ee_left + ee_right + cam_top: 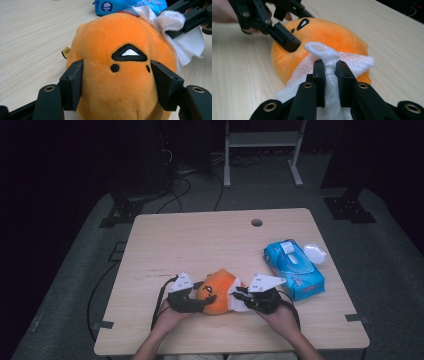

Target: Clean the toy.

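- One orange plush toy (218, 291) was seen near the front edge of the table (200, 240), between the two grippers; rounded, soft, short-pile fabric, w/ a black-and-white embroidered triangle and two black dots on it.
- One white wipe (329, 56) was draped over the plush; thin, crinkled, embossed texture, bunched into a twist where it was pinched.
- Left gripper (116, 82): its jaws were clamped on the plush, one black block pressed into each side.
- Right gripper (329, 72): its jaws were closed tight on the bunched wipe, w/ the wipe laid against the plush.
- One blue soft pack of wipes (294, 268) lay just right of the right gripper; glossy film, white flap on top.
- One small clear roundish lid (315, 253) lay beside the pack's far end.
- Table top: pale wood grain, one round hole (256, 222) near the far edge.
- A small tan tag (66, 52) on the plush's side was shown in the left gripper view; the high view was too coarse for it.
- Pack, lid and hole were shown together in the high view.
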`<state>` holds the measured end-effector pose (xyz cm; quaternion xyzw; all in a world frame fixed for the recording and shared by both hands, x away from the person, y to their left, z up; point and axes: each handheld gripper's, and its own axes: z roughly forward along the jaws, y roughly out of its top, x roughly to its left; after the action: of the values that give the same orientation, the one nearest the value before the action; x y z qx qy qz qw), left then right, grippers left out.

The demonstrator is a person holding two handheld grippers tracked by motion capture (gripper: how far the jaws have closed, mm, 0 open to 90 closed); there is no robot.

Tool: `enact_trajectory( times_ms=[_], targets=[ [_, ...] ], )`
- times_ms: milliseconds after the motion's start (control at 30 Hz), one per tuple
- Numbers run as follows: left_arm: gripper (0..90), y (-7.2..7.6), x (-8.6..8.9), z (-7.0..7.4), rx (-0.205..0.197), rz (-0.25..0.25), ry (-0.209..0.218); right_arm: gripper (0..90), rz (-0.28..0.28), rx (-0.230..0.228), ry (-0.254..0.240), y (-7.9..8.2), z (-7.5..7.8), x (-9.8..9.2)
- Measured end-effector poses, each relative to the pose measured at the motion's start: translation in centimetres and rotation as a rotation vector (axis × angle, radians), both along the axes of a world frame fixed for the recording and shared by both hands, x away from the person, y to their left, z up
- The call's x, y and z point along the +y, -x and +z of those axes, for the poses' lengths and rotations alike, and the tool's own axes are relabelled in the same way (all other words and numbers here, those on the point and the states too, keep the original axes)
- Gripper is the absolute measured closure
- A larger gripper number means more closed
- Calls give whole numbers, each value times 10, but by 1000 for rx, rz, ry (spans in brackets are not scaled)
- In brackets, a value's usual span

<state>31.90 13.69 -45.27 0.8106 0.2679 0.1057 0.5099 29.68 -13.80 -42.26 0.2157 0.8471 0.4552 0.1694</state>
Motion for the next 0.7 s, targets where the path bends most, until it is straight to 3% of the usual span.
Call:
enact_trajectory(
  times_ms=[33,167,233,267,300,367,433,500,533,633,700],
  targets=[
    [335,0,0,0,1,1,3,789,-4,-12,19,0,0,2],
    [334,4,-8,2,-23,-6,-17,789,-86,48,-23,-14,-6,-17],
    [330,6,-12,3,-42,-11,-39,789,-88,69,-50,-15,-8,-20],
    [310,6,-11,4,-45,-10,-42,789,-81,52,-30,-12,-9,-16],
    [276,7,-11,5,-45,3,-41,789,-83,43,-19,-11,-10,-14],
    [113,9,-9,8,-28,49,-21,789,-89,56,-26,-12,-10,-13],
    [33,14,-7,12,-34,43,-32,789,-117,87,-37,-18,-12,-17],
    [73,18,-8,10,-38,3,-94,789,-147,113,-49,-23,-15,-23],
    [152,18,-8,8,-39,-12,-105,789,-150,126,-68,-23,-17,-25],
    [279,16,-9,9,-49,-8,-111,789,-110,70,-61,-12,-9,-13],
    [329,14,-10,11,-59,-4,-106,789,-38,44,-91,-2,-4,-2]
  ],
)
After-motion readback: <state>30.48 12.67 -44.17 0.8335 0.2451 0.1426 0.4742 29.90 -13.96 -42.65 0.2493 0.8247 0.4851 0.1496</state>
